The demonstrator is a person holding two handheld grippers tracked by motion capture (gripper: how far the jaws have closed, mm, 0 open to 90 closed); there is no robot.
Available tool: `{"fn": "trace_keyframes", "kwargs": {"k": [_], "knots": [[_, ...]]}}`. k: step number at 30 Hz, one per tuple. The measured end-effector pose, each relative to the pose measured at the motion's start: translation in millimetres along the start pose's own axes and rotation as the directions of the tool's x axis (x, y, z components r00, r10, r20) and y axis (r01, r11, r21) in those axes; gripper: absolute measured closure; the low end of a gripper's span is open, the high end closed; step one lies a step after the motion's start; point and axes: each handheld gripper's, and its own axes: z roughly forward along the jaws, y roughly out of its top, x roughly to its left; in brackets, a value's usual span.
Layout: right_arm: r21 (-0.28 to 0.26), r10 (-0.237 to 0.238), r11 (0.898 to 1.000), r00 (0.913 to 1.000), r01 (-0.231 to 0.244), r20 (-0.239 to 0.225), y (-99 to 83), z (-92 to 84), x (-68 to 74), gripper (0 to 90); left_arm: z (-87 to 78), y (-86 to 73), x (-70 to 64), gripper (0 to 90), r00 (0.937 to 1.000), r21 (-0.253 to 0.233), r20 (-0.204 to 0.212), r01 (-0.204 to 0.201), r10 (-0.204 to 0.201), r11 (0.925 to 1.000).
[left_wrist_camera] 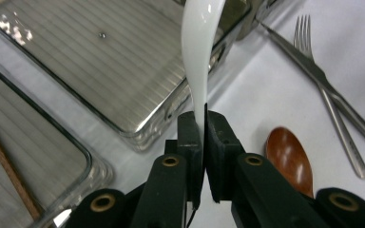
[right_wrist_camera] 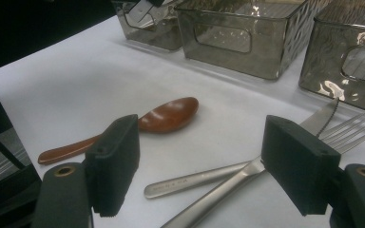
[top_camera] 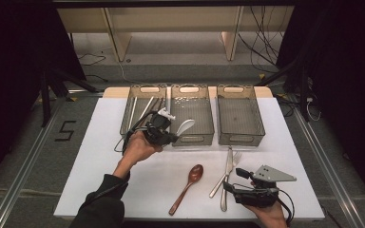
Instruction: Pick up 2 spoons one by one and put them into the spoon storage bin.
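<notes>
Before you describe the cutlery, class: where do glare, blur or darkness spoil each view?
High view: dark surroundings, evenly lit white table. Left gripper view: the white spoon in the left tongs is overexposed and glare streaks the middle bin. Right gripper view: bright reflections on the bins, the right tongs softly out of focus.

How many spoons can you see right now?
2. A white spoon is clamped in the left gripper by the middle bin; a brown wooden spoon lies on the table. Bins may hide more.
</notes>
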Motion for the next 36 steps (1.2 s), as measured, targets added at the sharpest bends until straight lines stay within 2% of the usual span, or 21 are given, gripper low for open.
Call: {"fn": "trace_keyframes", "kwargs": {"k": [8,18,28,36], "knots": [[-0.002,0.001,1.0,1.0,-0.001,-0.001,0.0,-0.3,0.0,29.8,1.9,22.7,6.5,85.1,0.9998,-0.025,-0.015,0.014,-0.014,0.9996],[-0.003,0.002,1.0,1.0,-0.002,-0.003,-0.2,-0.2,-0.4,29.8,11.1,41.6,17.9,85.1,0.9982,-0.041,-0.041,0.041,-0.043,0.9983],[-0.002,0.002,1.0,1.0,-0.002,-0.005,-0.4,-0.7,-0.6,29.8,23.5,53.1,24.2,85.0,0.9952,-0.043,-0.073,0.063,-0.066,0.9971],[-0.002,0.003,1.0,1.0,-0.003,-0.006,-0.3,-0.7,-0.6,29.8,34.0,56.7,26.9,85.0,0.9937,-0.04,-0.076,0.079,-0.082,0.996]]}}
